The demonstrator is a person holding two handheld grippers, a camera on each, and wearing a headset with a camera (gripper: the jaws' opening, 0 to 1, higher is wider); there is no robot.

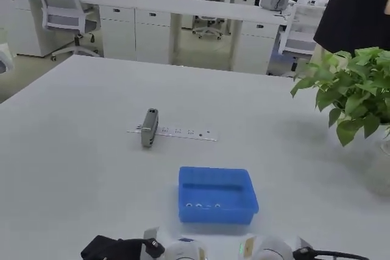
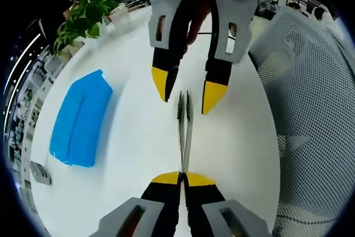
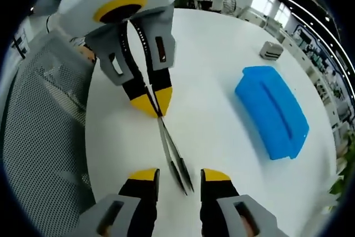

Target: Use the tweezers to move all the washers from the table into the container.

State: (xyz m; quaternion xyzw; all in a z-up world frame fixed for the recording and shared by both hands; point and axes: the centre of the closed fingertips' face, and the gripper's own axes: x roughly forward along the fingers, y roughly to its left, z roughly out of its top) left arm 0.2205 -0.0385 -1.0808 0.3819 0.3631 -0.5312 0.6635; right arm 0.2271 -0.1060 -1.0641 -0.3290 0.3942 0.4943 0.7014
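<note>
Left gripper view: tweezers passed between two grippers, washers apparently already in the bin.
The left gripper (image 2: 180, 178) is clamped tight on the handle end of the tweezers (image 2: 184, 131), whose tips lie between the spread jaws of the right gripper (image 2: 186, 91). In the head view a few small washers (image 1: 198, 205) lie inside the blue container (image 1: 216, 214). The surface (image 1: 91, 168) around it looks bare of them, so the task seems finished or nearly so. No writing is legible.

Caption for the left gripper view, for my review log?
Left gripper shut on the tweezers, tips between the jaws of the open right gripper; blue container nearby on the white table.
</note>
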